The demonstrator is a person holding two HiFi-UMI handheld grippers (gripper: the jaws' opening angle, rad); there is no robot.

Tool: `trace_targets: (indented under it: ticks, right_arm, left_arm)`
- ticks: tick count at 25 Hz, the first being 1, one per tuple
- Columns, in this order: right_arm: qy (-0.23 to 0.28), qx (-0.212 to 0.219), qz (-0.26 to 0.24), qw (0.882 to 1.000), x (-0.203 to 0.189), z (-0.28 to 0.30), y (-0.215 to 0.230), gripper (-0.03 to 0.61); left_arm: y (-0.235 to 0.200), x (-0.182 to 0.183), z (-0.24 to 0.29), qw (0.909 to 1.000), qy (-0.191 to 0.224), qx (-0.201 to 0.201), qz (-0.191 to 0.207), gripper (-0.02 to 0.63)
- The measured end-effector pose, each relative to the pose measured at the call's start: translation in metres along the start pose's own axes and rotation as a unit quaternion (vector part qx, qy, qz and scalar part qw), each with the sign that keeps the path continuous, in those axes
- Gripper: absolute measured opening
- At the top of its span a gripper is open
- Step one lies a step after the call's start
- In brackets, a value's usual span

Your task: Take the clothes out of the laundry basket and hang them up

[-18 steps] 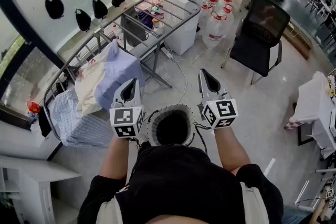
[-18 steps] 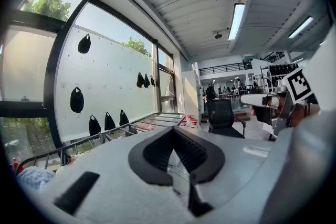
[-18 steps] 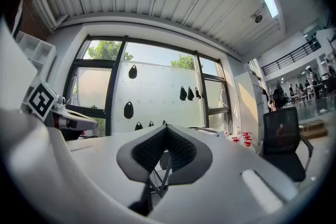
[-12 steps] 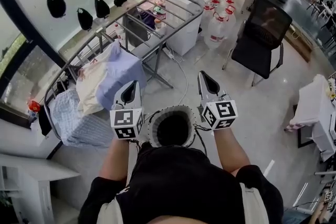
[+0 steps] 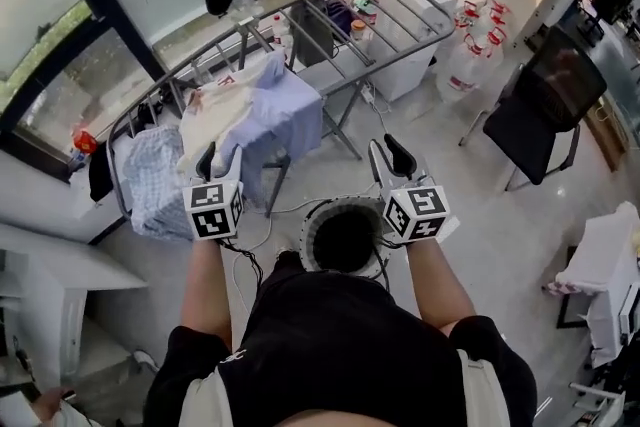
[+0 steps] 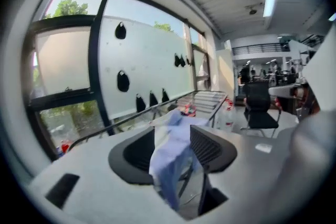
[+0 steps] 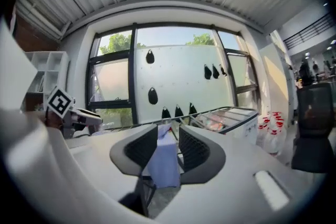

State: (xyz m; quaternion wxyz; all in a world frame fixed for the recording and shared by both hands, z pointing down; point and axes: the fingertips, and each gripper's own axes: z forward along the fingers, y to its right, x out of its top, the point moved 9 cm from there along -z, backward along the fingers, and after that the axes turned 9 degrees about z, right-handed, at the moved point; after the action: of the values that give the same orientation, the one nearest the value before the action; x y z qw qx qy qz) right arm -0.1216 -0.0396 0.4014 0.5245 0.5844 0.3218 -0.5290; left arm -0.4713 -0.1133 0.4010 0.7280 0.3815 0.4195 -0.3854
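Observation:
A round laundry basket point(image 5: 312, 223) with a dark inside stands on the floor right in front of me, between my two grippers. Beyond it a metal drying rack point(image 5: 400, 10) carries a light blue shirt point(image 5: 285, 110), a cream cloth point(image 5: 212, 115) and a checked blue garment point(image 5: 150, 185). My left gripper point(image 5: 220, 155) points at the hung clothes. Its jaws stand apart with nothing held, and the blue shirt point(image 6: 173, 165) shows through the gap. My right gripper point(image 5: 390, 150) is held level beside it, with a narrow gap and nothing in it. The shirt point(image 7: 165, 165) shows beyond.
A black chair point(image 5: 540, 105) stands to the right, with water jugs point(image 5: 470, 45) and a white cabinet point(image 5: 415, 65) behind the rack. A white counter point(image 5: 50, 260) is at the left and a white-draped table point(image 5: 605, 265) at the far right. A cable runs across the floor.
The view has swung left and nearer to the drying rack. My left gripper has moved left, toward the hung clothes. Both grippers stay empty.

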Motion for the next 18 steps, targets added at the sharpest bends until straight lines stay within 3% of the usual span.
trace_targets:
  ticks: [2,3,6,8,9,12,13,14,16,17,18]
  right_arm:
    - [-0.053,0.042,-0.010,0.998,-0.024,0.035,-0.020,0.171]
    - [-0.080,0.064,-0.015,0.995,-0.037,0.054,-0.030,0.205]
    - [-0.158,0.111,-0.045,0.980,-0.074,0.127,-0.056,0.335]
    - [-0.207,0.111,-0.080,0.969,-0.096,0.183,-0.063,0.399]
    - [-0.232,0.098,-0.101,0.962,-0.106,0.209,-0.063,0.421]
    - [-0.271,0.035,-0.196,0.942,-0.131,0.259,-0.063,0.440]
    - [-0.266,0.022,-0.234,0.935,-0.135,0.265,-0.066,0.405]
    - [-0.259,0.017,-0.267,0.928,-0.135,0.269,-0.071,0.413]
    - [-0.251,0.023,-0.314,0.915,-0.135,0.270,-0.082,0.349]
    - [-0.252,0.029,-0.326,0.911,-0.136,0.265,-0.088,0.159]
    - [-0.256,0.041,-0.327,0.909,-0.140,0.258,-0.093,0.075]
  left_arm:
    - [-0.060,-0.047,-0.004,0.9946,-0.072,0.068,-0.034,0.235]
    - [-0.088,-0.074,-0.011,0.9873,-0.105,0.105,-0.057,0.239]
    - [-0.146,-0.159,-0.035,0.9512,-0.209,0.183,-0.134,0.271]
    - [-0.158,-0.207,-0.042,0.9281,-0.271,0.188,-0.173,0.322]
    - [-0.158,-0.225,-0.041,0.9208,-0.291,0.181,-0.186,0.346]
    - [-0.158,-0.247,-0.030,0.9158,-0.300,0.174,-0.202,0.373]
    - [-0.162,-0.248,-0.025,0.9184,-0.294,0.176,-0.198,0.370]
    - [-0.167,-0.248,-0.018,0.9221,-0.291,0.173,-0.188,0.364]
    - [-0.176,-0.249,-0.003,0.9307,-0.302,0.153,-0.139,0.359]
    - [-0.175,-0.247,0.001,0.9330,-0.315,0.141,-0.101,0.347]
    - [-0.168,-0.244,0.004,0.9324,-0.331,0.133,-0.058,0.295]
